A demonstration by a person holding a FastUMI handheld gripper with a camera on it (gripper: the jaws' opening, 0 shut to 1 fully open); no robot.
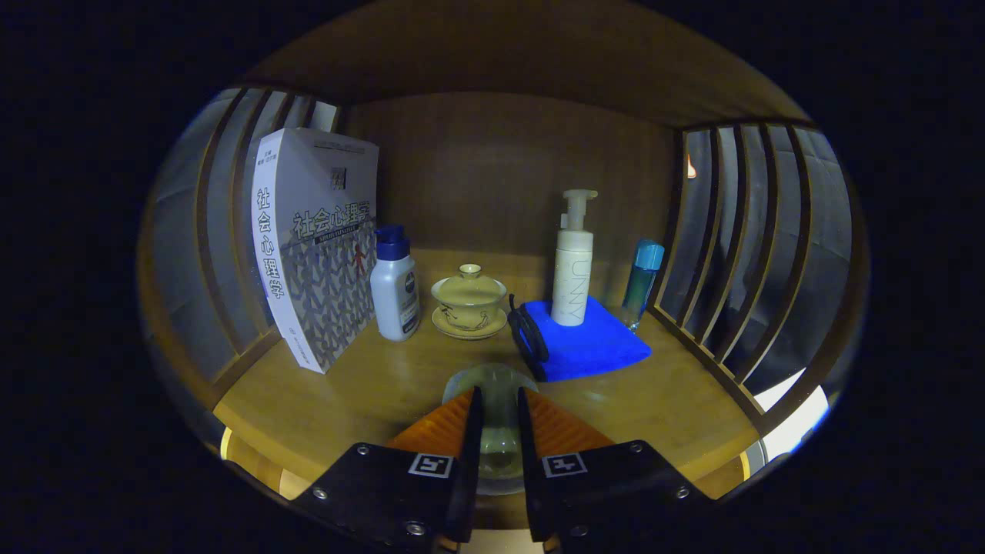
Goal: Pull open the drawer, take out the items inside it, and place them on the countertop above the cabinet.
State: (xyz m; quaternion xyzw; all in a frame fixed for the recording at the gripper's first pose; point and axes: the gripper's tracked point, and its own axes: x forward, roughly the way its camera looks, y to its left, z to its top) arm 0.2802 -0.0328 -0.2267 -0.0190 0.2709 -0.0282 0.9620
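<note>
Tool [499,419] clamped around clear glass [492,385]

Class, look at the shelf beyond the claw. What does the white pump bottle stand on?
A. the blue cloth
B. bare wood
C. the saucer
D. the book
A: the pump bottle stands upright on the folded blue cloth, right of the lidded cup; the claw is closed on a clear glass.

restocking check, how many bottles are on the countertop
3. A blue-capped white bottle stands between the book and the lidded cup; a pump bottle stands on the blue cloth; a small blue bottle stands beside the right slats. Others may hide behind the book.
</note>
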